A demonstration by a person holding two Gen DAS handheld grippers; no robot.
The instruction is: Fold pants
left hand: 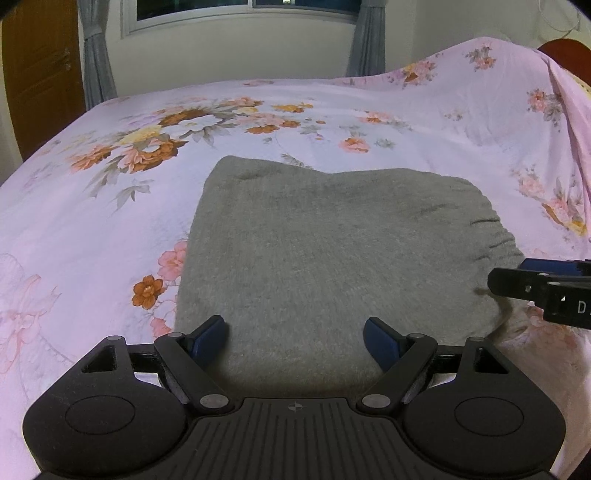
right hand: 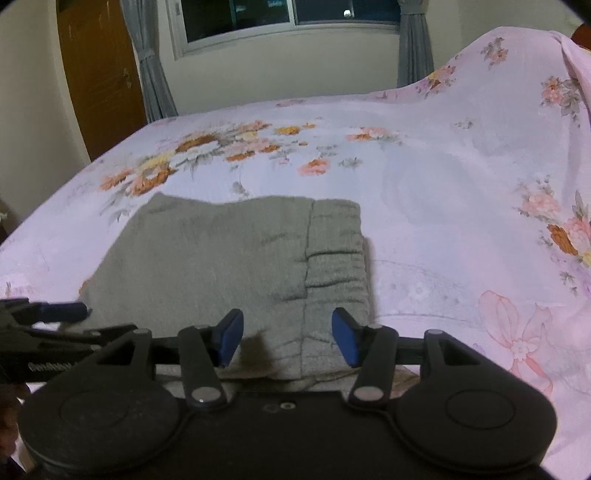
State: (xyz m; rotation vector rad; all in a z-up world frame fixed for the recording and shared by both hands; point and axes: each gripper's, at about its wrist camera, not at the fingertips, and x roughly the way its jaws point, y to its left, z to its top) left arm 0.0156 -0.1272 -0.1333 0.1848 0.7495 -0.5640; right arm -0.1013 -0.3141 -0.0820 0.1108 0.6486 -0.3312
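The grey pants (left hand: pixel 325 251) lie folded into a compact block on the pink floral bedsheet (left hand: pixel 110 221). Their gathered elastic waistband (right hand: pixel 336 258) is on the right side. My left gripper (left hand: pixel 295 341) is open and empty, with the near edge of the pants between its blue pads. My right gripper (right hand: pixel 288 338) is open and empty over the near waistband end of the pants (right hand: pixel 221 258). Each gripper shows at the edge of the other's view: the right one (left hand: pixel 517 286) and the left one (right hand: pixel 62 314).
The bed fills both views. The sheet rises over a hump (left hand: pixel 498 74) at the far right. A wooden door (right hand: pixel 99 74), grey curtains (right hand: pixel 151 74) and a window (right hand: pixel 288 18) stand behind the bed.
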